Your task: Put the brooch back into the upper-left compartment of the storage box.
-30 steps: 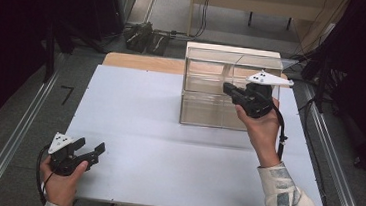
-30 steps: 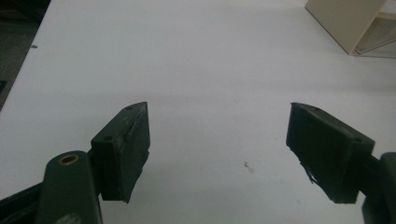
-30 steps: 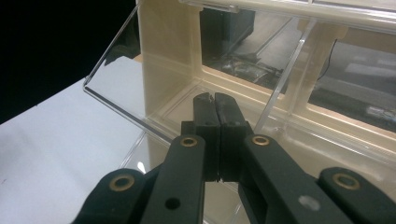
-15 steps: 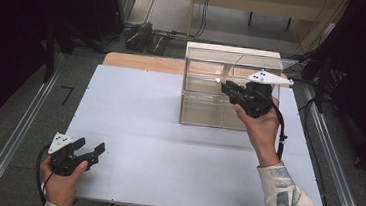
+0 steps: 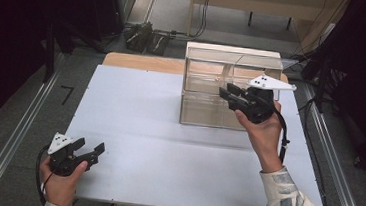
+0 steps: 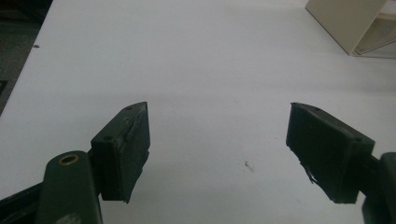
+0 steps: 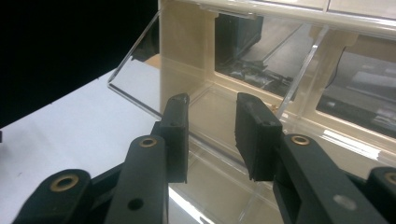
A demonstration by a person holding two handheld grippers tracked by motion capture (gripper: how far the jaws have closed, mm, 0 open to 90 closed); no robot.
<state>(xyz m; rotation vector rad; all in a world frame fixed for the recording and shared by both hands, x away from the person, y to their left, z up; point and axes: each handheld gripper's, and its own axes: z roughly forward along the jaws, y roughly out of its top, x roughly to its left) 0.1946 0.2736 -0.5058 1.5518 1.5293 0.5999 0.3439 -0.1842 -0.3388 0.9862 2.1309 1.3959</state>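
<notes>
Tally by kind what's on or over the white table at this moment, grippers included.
Handheld grippers: 2, left gripper and right gripper
Clear plastic drawer cabinets: 1, clear drawer cabinet
White tables: 1, white table
Total: 4

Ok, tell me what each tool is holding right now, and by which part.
Nothing is held. The left tool is open over bare table; the right tool has a gap between its jaws, in front of the clear box.
</notes>
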